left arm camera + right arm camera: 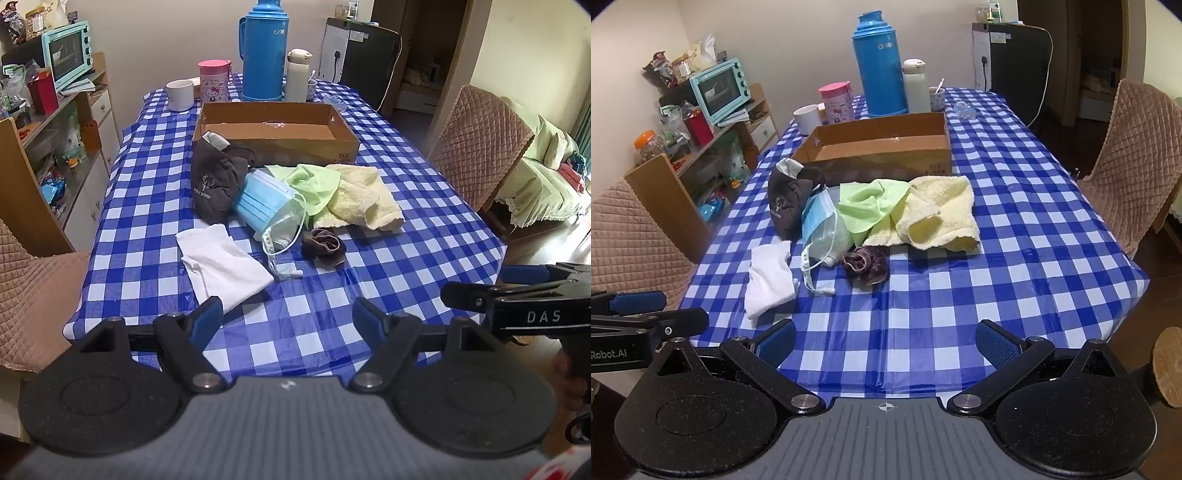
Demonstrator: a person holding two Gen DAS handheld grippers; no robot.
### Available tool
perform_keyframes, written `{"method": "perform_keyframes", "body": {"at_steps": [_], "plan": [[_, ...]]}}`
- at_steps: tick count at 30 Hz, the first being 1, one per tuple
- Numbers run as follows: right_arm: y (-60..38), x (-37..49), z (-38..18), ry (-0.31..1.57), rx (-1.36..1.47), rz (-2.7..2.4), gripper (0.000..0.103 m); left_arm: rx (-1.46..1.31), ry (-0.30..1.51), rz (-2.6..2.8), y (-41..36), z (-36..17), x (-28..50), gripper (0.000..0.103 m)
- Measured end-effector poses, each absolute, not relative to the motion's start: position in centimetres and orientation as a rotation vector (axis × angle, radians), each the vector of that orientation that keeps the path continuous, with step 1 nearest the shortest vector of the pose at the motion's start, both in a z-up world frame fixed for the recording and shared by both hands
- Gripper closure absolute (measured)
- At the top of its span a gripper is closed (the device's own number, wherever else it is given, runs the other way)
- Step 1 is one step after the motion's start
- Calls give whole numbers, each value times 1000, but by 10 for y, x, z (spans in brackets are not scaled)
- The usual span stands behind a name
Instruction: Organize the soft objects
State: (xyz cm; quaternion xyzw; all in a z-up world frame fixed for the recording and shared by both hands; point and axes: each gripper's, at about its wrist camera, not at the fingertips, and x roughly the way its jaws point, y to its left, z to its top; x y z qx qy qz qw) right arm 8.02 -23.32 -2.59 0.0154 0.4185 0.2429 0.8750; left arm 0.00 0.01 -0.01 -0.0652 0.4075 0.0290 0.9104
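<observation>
Both tools hung over the near edge of the blue-and-white checked surface (1015,236). The left tongs (288,317) stood spread wide with nothing between the pads; the right tongs (886,341) were likewise wide apart and held nothing.

Nearest lay a folded white cloth (221,266), its long axis running from near-left toward far-right in the right wrist view. Just beside it to the right sat a crumpled dark brown sock (866,264). Behind these, a pale blue surgical mask (269,206) trailed its ear loops toward the near edge. Left of the mask, a dark grey fabric pouch (216,184) leaned with its open end toward the far side. A light green cloth (870,206) overlapped a pale yellow terry towel (945,214) at its right.

Farthest stood an open brown cardboard box (886,162), long axis crosswise.
</observation>
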Motion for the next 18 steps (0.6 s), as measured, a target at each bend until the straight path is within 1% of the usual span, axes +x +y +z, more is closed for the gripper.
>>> {"method": "perform_keyframes", "body": {"at_steps": [18], "plan": [[-231, 81, -27, 873, 36, 509, 0, -130, 844, 62, 0, 0, 0, 27]]}}
